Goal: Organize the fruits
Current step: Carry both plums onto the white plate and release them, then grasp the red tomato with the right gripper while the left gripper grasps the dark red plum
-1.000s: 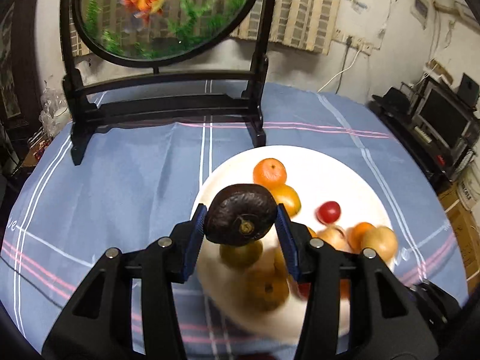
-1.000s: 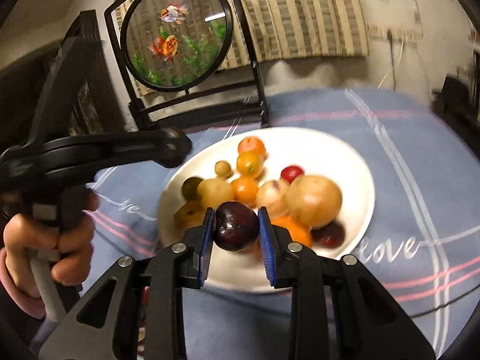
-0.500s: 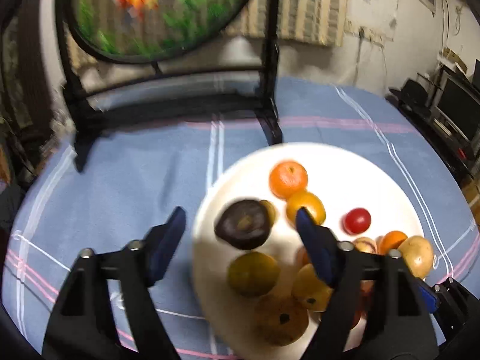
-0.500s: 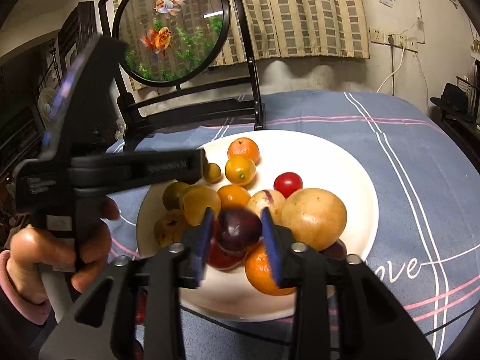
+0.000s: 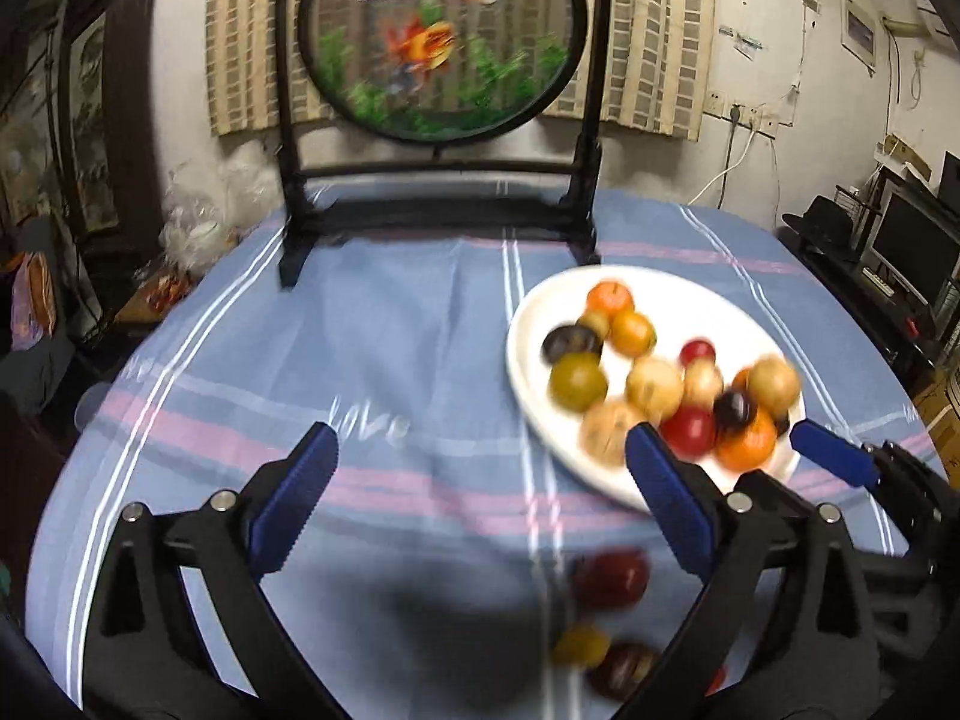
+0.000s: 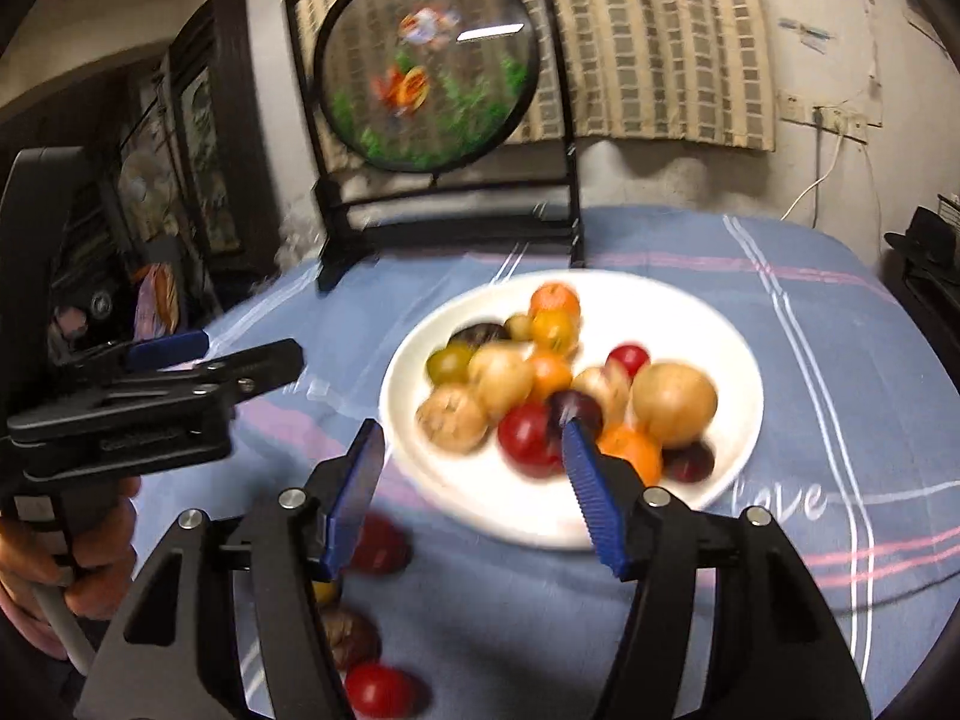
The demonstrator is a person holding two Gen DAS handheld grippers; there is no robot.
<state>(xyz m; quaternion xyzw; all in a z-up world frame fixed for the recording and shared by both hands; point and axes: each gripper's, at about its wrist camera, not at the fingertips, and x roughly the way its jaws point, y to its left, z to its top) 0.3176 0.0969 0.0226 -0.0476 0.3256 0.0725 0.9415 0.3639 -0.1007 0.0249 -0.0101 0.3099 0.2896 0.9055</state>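
A white plate [image 5: 534, 396] [image 6: 714, 324] on the blue tablecloth holds several fruits: oranges, a green one [image 5: 577, 382], red ones and two dark fruits [image 5: 570, 341] [image 6: 577, 409]. My left gripper [image 5: 480, 498] is open and empty, held above the cloth left of the plate. My right gripper [image 6: 471, 492] is open and empty at the plate's near left edge. Loose fruits lie on the cloth near me: a red one [image 5: 612, 579] [image 6: 378, 543], a yellow one [image 5: 581, 647] and a brown one [image 6: 354, 636]. The left gripper also shows in the right wrist view [image 6: 180, 372].
A round fish-picture screen on a black stand [image 5: 441, 42] [image 6: 429, 66] stands at the table's far side. Shelves and clutter line the left wall. A monitor and electronics [image 5: 912, 252] sit to the right. Another red fruit [image 6: 378, 687] lies at the near edge.
Both grippers opened and let go of their dark fruits, which now lie on the plate. Both grippers pulled back and to the left, away from the plate.
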